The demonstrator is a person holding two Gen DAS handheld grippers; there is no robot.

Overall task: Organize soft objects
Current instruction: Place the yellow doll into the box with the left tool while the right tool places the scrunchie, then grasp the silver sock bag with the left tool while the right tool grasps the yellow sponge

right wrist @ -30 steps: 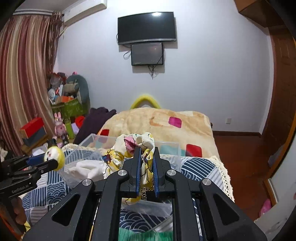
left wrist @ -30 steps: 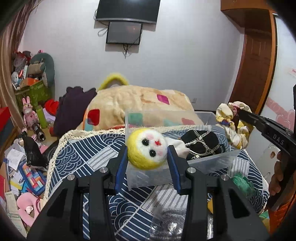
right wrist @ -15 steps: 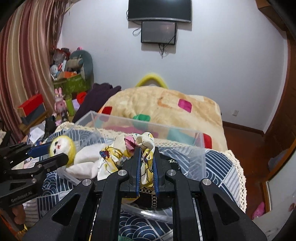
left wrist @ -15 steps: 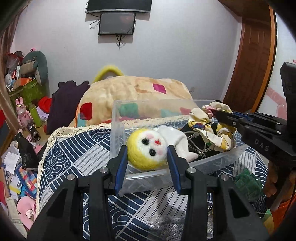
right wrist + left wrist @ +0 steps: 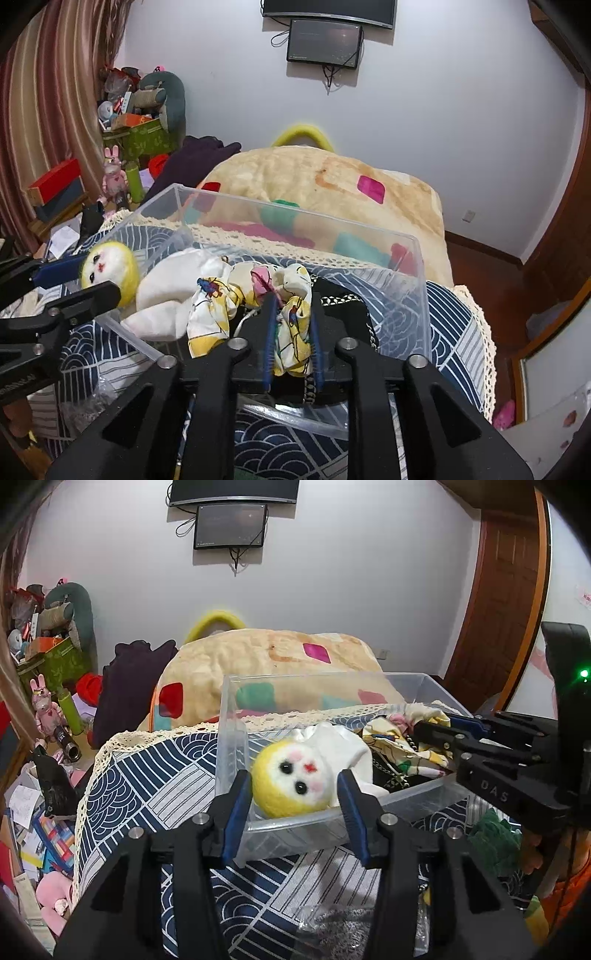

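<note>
1. Centrally, a clear rectangular plastic storage bin sits on a navy-and-white wave-patterned cloth with a cream lace border, which carries everything below.
2. Left gripper: its blue-padded fingers stand parted on either side of the head of a yellow-haired white felt doll; the left pad is at the hair, while a narrow gap shows at the right pad, so the grasp appears released.
3. The doll's head rests at the bin's near left corner, over the front rim; its white cloth body lies inside, towards the bin's middle.
4. Right gripper: the fingers are parted, with a white-and-yellow printed fabric scrunchie lying slack between them, not pinched.
5. The scrunchie rests inside the bin, just beside the doll's body and on top of a black fabric item with a metal chain.
6. Beyond the cloth's far edge lies a beige blanket with coloured patches
</note>
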